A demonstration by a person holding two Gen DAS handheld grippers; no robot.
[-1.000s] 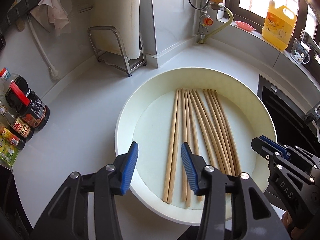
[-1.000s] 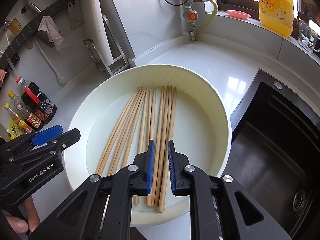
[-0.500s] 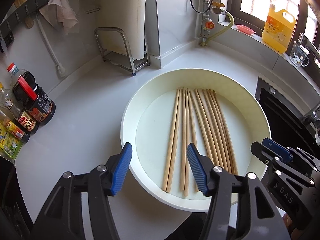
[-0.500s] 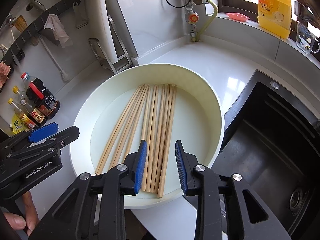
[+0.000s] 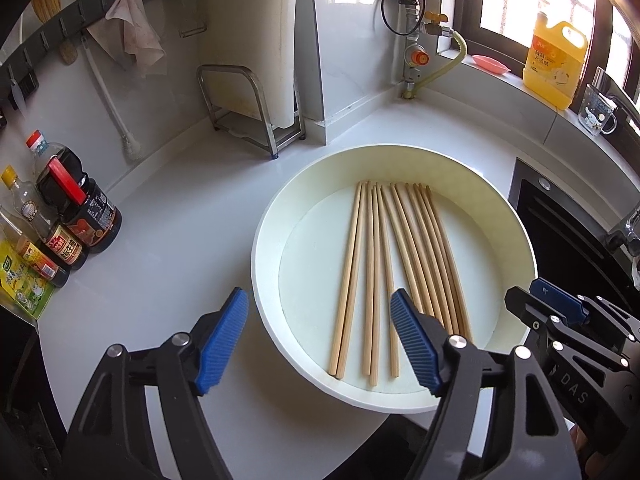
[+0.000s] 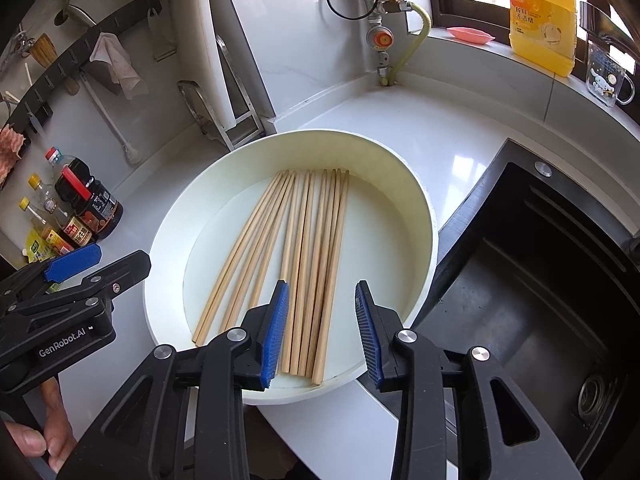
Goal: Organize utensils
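Observation:
Several wooden chopsticks [image 5: 400,264] lie side by side in a round cream basin [image 5: 516,240] on the white counter; they also show in the right wrist view [image 6: 304,248] inside the basin [image 6: 420,216]. My left gripper [image 5: 320,340] is open and empty, held above the basin's near left rim. My right gripper [image 6: 322,328] is open and empty above the near ends of the chopsticks. Each gripper shows at the edge of the other's view.
Sauce bottles [image 5: 76,220] stand at the counter's left edge. A metal rack [image 5: 248,108] with a white board stands at the back. A black sink [image 6: 540,280] lies right of the basin. A yellow detergent jug [image 6: 544,16] and a glass mug [image 6: 608,76] sit on the window sill.
Both grippers have opened wider and pulled back and up from the basin. The right gripper went from nearly shut around the chopstick ends to open. The chopsticks have not moved.

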